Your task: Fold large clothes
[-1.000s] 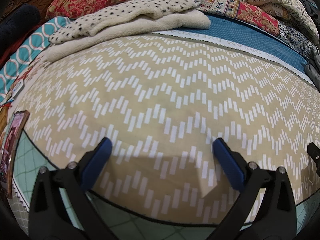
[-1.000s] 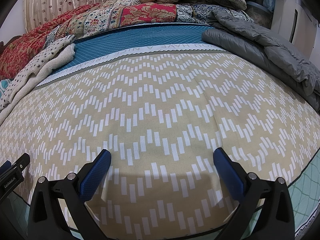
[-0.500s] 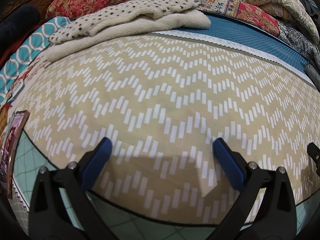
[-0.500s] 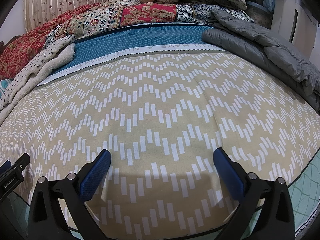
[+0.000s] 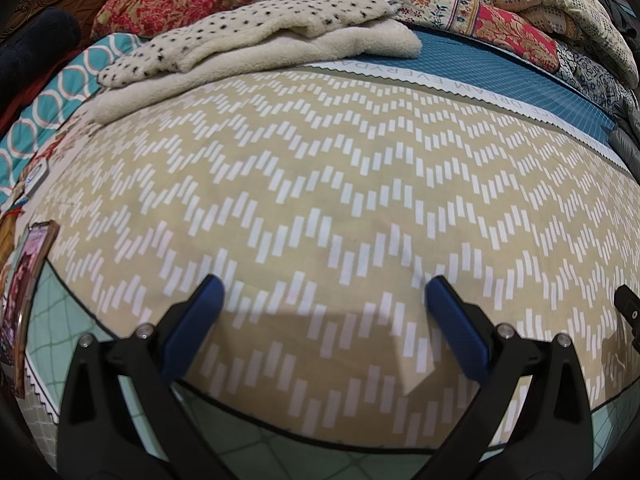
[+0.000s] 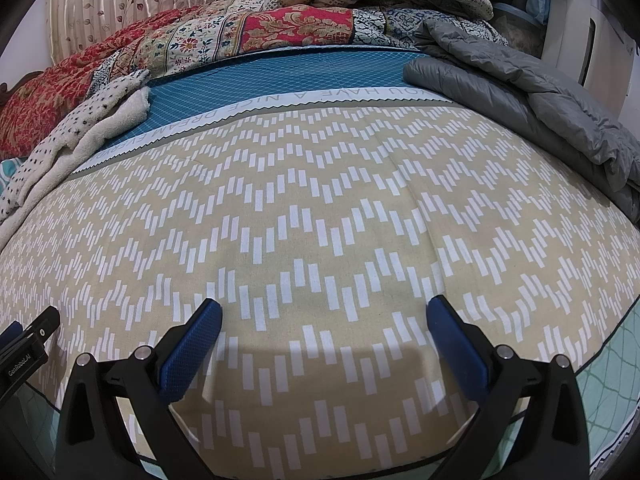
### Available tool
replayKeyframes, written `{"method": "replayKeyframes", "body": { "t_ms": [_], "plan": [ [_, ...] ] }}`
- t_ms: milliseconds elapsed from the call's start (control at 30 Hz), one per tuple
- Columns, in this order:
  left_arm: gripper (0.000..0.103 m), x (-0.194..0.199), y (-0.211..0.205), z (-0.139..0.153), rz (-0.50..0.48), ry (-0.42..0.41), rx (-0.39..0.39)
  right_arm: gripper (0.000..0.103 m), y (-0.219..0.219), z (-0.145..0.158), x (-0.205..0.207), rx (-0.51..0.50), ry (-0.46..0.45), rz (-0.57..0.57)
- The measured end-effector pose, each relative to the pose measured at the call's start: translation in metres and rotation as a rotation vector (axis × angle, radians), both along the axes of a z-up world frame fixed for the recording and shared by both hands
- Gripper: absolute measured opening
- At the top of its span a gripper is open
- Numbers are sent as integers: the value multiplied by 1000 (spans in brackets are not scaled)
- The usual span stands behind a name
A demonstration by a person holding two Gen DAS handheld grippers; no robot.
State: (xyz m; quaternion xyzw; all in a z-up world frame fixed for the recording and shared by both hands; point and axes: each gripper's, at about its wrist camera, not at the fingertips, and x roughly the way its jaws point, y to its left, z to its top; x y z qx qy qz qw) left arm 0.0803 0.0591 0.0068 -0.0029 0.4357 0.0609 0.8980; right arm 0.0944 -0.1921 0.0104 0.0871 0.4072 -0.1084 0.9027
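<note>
On a bed (image 5: pixel 280 452) crowded with quilts, our beige chevron sheet (image 5: pixel 340 208) lies spread flat, and we hold left gripper (image 5: pixel 322 296) and right gripper (image 6: pixel 324 318) wide apart above its near hem, presumably to grasp it.

My two wrist cameras sit low at the near edge of the bed, facing its far side. Both share the beige cloth (image 5: pixel 320 184) (image 6: pixel 320 216) close below, left view beside right.

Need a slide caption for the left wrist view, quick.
Open left claw poised above the near edge of a beige chevron cloth spread flat on the bed.
</note>
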Motion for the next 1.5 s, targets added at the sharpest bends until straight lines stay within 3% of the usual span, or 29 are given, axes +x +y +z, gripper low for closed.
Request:
{"method": "replayKeyframes", "body": {
  "t_ms": [1500],
  "plan": [
    [99, 0, -2, 0, -1, 0, 14, 14, 0, -1, 0, 1, 0, 0]
  ]
}}
